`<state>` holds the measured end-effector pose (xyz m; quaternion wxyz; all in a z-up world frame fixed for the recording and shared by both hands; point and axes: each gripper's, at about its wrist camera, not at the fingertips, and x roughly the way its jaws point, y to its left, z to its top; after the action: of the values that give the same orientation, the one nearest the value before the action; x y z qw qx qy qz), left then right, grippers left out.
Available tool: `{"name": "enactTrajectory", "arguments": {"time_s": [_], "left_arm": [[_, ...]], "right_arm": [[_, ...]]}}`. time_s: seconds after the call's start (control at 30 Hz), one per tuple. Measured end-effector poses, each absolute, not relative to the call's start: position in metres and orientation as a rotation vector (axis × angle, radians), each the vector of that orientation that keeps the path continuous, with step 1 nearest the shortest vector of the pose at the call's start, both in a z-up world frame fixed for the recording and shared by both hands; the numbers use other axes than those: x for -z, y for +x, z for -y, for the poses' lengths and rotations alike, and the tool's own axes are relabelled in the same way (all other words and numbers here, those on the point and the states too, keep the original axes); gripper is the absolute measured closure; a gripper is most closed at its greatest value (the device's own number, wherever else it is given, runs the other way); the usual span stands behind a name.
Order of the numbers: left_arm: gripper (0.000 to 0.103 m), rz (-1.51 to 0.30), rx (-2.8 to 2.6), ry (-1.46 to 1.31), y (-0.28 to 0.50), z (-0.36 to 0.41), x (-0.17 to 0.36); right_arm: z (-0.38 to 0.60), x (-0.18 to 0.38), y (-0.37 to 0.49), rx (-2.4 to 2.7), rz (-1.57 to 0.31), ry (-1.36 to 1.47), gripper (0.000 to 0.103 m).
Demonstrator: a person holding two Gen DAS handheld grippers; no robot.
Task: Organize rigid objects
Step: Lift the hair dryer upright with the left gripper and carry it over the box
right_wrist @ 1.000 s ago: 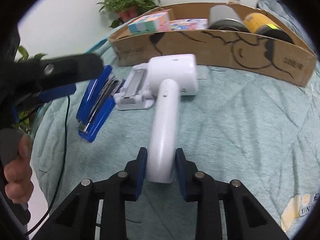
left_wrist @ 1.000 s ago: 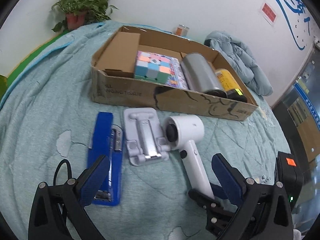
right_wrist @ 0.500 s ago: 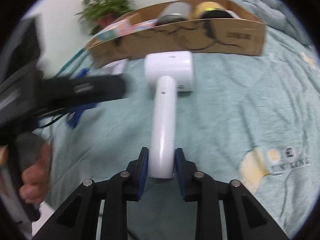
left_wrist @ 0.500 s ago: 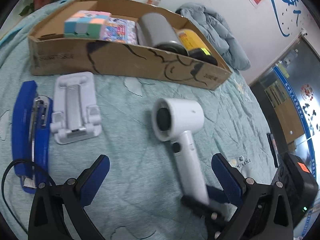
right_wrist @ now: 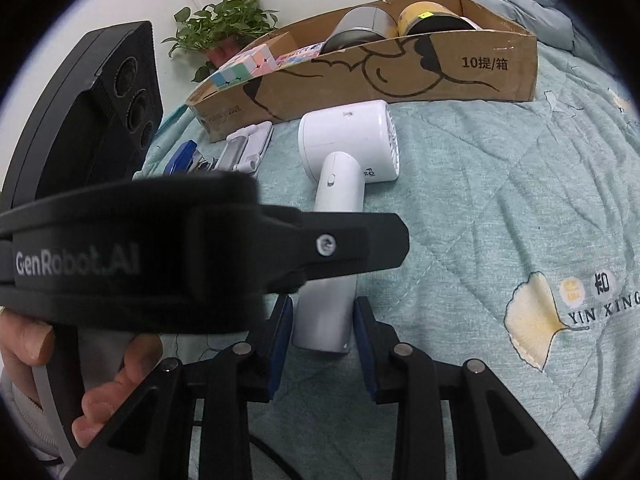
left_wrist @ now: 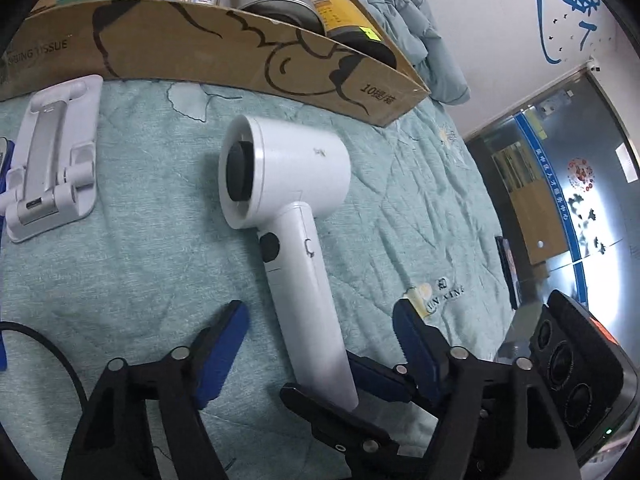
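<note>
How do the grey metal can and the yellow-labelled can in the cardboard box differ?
The grey metal can is plain and looks wider; the yellow-labelled can carries print and a small bright sticker. The grey can sits nearer the pastel puzzle cube, the yellow one nearer the box's end. Both lie on their sides, side by side.

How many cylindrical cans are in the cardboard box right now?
2. A grey can lies mid-box, and a yellow can lies beside it toward the box's right end. The front wall may hide more.

An indoor room staged like a bedroom: a bed under a teal quilt (left_wrist: 140, 280), potted plant (right_wrist: 224, 26), painted white wall (left_wrist: 500, 40).
</note>
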<state>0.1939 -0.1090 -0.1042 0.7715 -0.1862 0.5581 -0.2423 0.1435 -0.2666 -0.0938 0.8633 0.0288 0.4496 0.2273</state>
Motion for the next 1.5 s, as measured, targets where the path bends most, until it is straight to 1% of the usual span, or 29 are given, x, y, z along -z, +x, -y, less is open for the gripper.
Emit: {"name": "enactTrajectory", "arguments": {"time_s": [0.03,0.07,0.13,0.17,0.2,0.27,0.33,0.67,1.1,1.33,1.5], "left_arm": [[0.041,-1.209,0.515,-0.401,0.194,0.108,0.104],[0.043,-1.205,0.505,-0.401,0.193,0.106,0.105],[0.052,-1.203,0.493,-0.396,0.192,0.105,0.104],[0.055,-1.202,0.492,-0.391,0.191,0.104,0.103],[0.063,-1.206,0.505,-0.400,0.191,0.103,0.104],[0.067,-1.201,0.503,-0.407,0.189,0.101,0.105],[0.072,-1.195,0.494,-0.396,0.188,0.098,0.105],[0.073,-1.137,0.489,-0.399,0.184,0.090,0.087],[0.073,-1.027,0.447,-0.371,0.197,0.065,0.025],[0.074,-0.977,0.431,-0.335,0.222,0.054,-0.005],[0.074,-0.953,0.403,-0.298,0.255,0.048,-0.024]], "right_arm": [[0.265,0.094,0.145,-0.474,-0.940,0.058,0.074],[0.260,0.095,0.150,-0.475,-0.940,0.056,0.074],[0.257,0.095,0.153,-0.474,-0.938,0.047,0.074],[0.255,0.095,0.154,-0.473,-0.938,0.042,0.074],[0.254,0.094,0.155,-0.472,-0.939,0.038,0.074],[0.249,0.094,0.158,-0.469,-0.941,0.026,0.074],[0.246,0.093,0.158,-0.465,-0.937,0.018,0.074],[0.241,0.083,0.156,-0.482,-0.886,0.016,0.074],[0.228,0.039,0.155,-0.534,-0.728,-0.036,0.074],[0.214,0.021,0.174,-0.546,-0.681,-0.051,0.074],[0.203,0.008,0.202,-0.554,-0.662,-0.054,0.074]]}}
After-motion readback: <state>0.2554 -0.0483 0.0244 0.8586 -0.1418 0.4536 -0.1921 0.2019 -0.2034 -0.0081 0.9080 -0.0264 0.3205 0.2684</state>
